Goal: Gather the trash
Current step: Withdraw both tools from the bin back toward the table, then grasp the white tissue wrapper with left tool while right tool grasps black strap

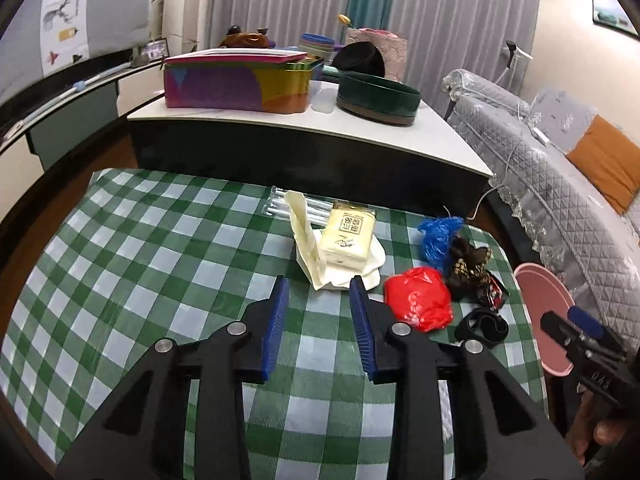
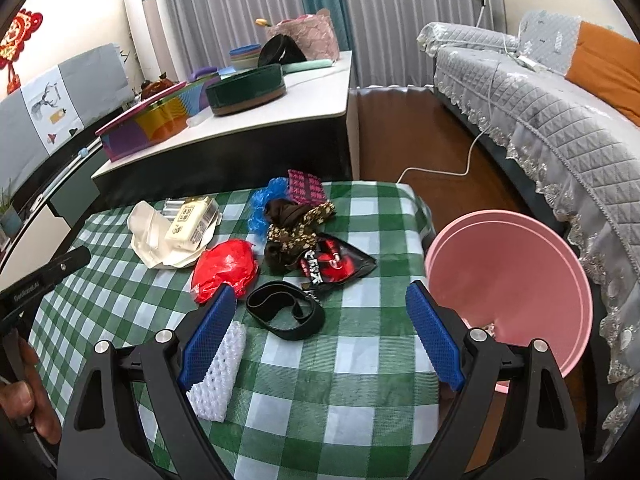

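Note:
Trash lies on a green checked tablecloth (image 1: 132,264): a red plastic bag (image 1: 418,298) (image 2: 226,270), a blue bag (image 1: 438,236) (image 2: 266,202), a brown patterned cloth (image 2: 296,226), a black-red wrapper (image 2: 336,264), a black band (image 2: 286,312), a cream tissue pack (image 1: 348,236) (image 2: 188,222) on white paper, and white foam netting (image 2: 218,372). A pink bin (image 2: 508,284) (image 1: 542,312) stands off the table's right edge. My left gripper (image 1: 319,292) is open and empty, just short of the white paper. My right gripper (image 2: 320,300) is wide open and empty above the band; the netting lies beside its left finger.
A low white-topped cabinet (image 1: 304,124) behind the table carries a colourful tin (image 1: 236,84) and a dark green round box (image 1: 378,98). A grey quilted sofa (image 2: 540,120) runs along the right. A white cable (image 2: 468,160) crosses the wooden floor.

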Demonstrator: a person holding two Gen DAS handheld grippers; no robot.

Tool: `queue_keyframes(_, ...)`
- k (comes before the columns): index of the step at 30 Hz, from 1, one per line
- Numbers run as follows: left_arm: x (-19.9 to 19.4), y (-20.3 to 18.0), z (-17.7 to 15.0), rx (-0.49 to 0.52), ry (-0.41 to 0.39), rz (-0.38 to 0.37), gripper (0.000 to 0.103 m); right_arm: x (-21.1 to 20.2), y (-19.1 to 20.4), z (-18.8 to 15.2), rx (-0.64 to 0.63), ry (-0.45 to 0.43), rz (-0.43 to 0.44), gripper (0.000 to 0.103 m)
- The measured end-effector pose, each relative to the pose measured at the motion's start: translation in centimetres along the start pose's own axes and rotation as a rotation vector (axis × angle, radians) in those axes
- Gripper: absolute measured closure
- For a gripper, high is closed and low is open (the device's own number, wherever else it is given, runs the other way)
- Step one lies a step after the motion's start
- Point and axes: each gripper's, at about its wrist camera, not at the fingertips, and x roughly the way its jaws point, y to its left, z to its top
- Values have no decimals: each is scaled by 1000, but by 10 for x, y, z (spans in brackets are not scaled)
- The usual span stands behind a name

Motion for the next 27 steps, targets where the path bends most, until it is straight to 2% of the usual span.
queue_keyframes(3, 6, 4, 2, -33, 13, -23, 70, 9, 2, -1, 0, 15, 7, 17)
queue_keyframes(7, 17, 5, 2, -51, 32, 0, 53, 20, 4, -3, 3, 38, 17, 17)
queue_keyframes(13, 30, 8, 3, -68, 16, 5, 52, 38, 8, -8, 2, 76, 30, 19)
queue_keyframes(27, 70, 9, 13, -81, -3, 9, 53, 71, 6, -12, 13, 147, 64, 51)
